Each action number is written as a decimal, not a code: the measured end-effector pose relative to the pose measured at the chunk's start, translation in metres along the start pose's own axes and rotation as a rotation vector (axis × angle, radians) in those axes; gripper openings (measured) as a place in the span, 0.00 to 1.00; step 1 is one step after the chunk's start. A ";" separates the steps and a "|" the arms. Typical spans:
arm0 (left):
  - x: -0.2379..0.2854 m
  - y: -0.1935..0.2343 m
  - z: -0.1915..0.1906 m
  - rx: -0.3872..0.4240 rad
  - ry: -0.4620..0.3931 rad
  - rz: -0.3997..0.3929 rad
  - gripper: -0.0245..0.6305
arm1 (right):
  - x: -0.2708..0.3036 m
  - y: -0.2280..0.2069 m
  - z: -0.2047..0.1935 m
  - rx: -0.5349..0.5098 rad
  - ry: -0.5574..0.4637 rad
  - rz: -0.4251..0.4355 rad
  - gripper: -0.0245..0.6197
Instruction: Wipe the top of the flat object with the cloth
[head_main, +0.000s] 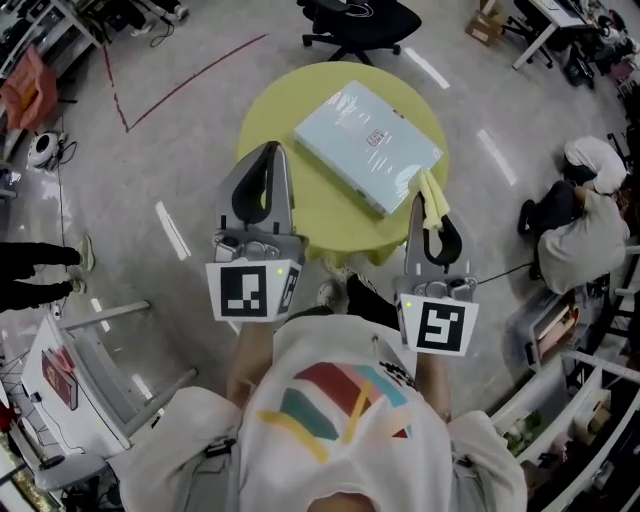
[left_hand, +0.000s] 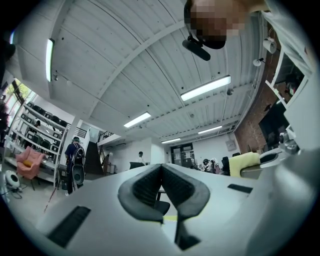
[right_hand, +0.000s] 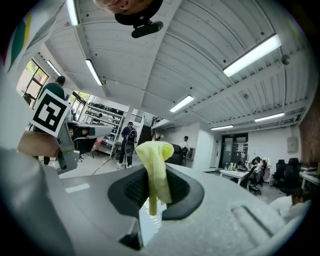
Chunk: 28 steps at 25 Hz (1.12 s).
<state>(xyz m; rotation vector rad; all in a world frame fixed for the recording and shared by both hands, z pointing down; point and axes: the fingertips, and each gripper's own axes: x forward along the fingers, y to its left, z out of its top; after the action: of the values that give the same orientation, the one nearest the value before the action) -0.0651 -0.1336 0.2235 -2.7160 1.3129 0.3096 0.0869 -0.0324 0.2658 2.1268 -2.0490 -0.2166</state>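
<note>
A pale-blue flat rectangular object (head_main: 368, 143) lies toward 1 o'clock on the round yellow table (head_main: 300, 205). The right hand-held gripper (head_main: 419, 203) is clamped on a yellow cloth (head_main: 433, 198) by the object's 5 o'clock corner. The left hand-held gripper (head_main: 268, 150) has its jaws together and empty.

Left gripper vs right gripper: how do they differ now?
The right gripper is shut on the yellow cloth; the left gripper is shut, empty. The right gripper's tip is beside the flat box; the left gripper's is over bare table, apart from it. Both point forward.
</note>
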 end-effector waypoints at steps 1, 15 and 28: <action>0.004 -0.001 0.000 0.008 -0.002 -0.002 0.06 | 0.005 -0.001 -0.002 -0.001 0.003 0.008 0.08; 0.053 0.014 -0.014 0.045 0.028 0.070 0.06 | 0.077 -0.024 -0.011 -0.128 0.027 0.110 0.08; 0.057 0.032 -0.039 0.043 0.112 0.162 0.06 | 0.188 0.054 -0.045 -0.879 -0.055 0.620 0.08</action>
<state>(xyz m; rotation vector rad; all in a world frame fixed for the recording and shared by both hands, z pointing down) -0.0505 -0.2040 0.2484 -2.6318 1.5548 0.1421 0.0524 -0.2206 0.3254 0.9473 -1.9780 -0.8767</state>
